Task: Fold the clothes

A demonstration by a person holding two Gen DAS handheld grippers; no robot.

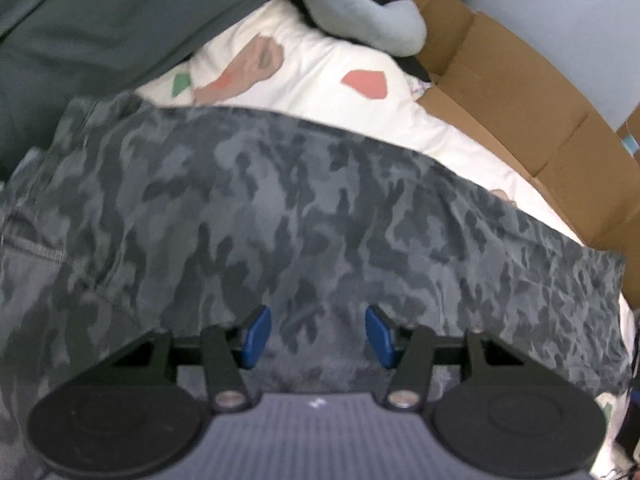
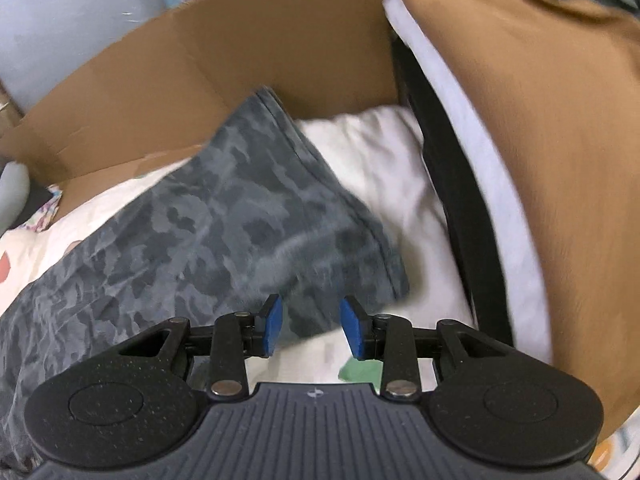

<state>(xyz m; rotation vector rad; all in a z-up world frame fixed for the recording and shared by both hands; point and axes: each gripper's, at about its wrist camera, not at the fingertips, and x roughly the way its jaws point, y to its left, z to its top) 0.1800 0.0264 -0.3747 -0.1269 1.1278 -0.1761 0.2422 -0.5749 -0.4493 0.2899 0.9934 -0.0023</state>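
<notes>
A grey camouflage garment (image 1: 304, 216) lies spread across a white patterned bedsheet (image 1: 328, 64). My left gripper (image 1: 318, 334) is open, its blue pads (image 1: 256, 336) apart just above the cloth's near part. In the right wrist view the same garment (image 2: 224, 216) ends in a hemmed edge toward the right. My right gripper (image 2: 311, 328) is open over that end's near corner, with nothing between the pads (image 2: 272, 326).
Brown cardboard box walls (image 1: 520, 92) (image 2: 224, 52) border the bed's far side. A dark grey garment (image 1: 100, 20) and a light grey sleeve (image 1: 360, 12) lie at the back. A tan cloth (image 2: 540, 120) and a black strap (image 2: 460, 184) hang at the right.
</notes>
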